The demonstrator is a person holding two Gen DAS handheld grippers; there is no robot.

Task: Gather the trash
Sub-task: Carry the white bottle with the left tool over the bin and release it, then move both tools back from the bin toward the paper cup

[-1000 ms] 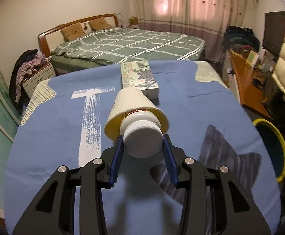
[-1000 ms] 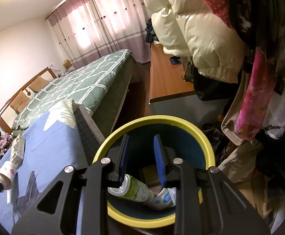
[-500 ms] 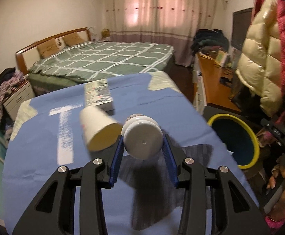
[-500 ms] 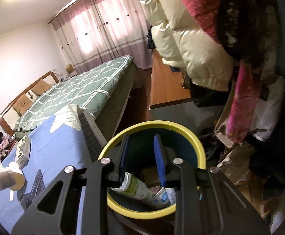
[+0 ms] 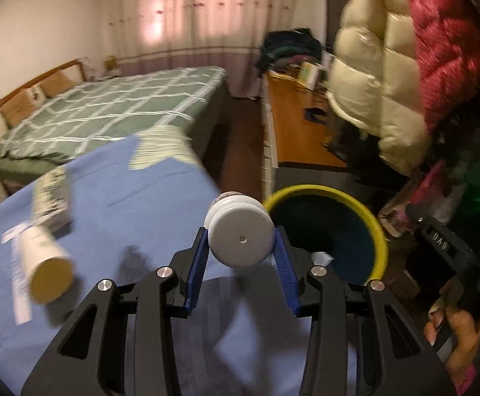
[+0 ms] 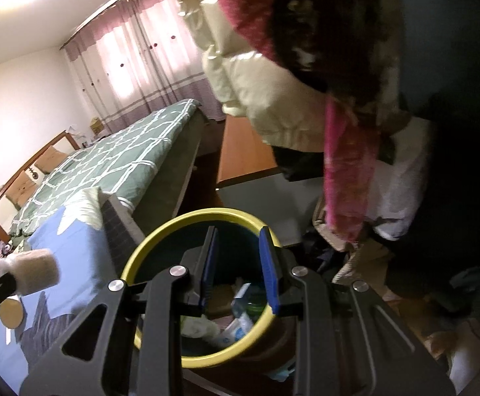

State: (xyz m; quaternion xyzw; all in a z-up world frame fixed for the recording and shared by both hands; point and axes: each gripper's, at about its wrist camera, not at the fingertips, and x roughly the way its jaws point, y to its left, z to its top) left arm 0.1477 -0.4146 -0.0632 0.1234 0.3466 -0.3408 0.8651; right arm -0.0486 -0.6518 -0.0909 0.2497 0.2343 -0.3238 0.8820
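My left gripper (image 5: 240, 247) is shut on a white plastic bottle (image 5: 240, 231), held cap toward the camera above the blue bed cover, just left of the yellow-rimmed trash bin (image 5: 375, 221). The bottle also shows blurred at the left of the right wrist view (image 6: 32, 274). My right gripper (image 6: 238, 264) is open and empty above the same bin (image 6: 147, 257), which holds several pieces of trash (image 6: 236, 316). A paper cup (image 5: 47, 270) lies on its side on the blue cover.
A flat printed box (image 5: 50, 198) lies on the blue cover (image 5: 124, 204). A green checked bed (image 5: 108, 112) is behind. A wooden desk (image 5: 292, 132) and hanging cream and red puffer jackets (image 5: 388, 76) stand right of the bin.
My left gripper has carried the bottle to the right, off the paper cup and toward the bin. The cup stays behind on the cover. The right gripper has shifted slightly over the bin.
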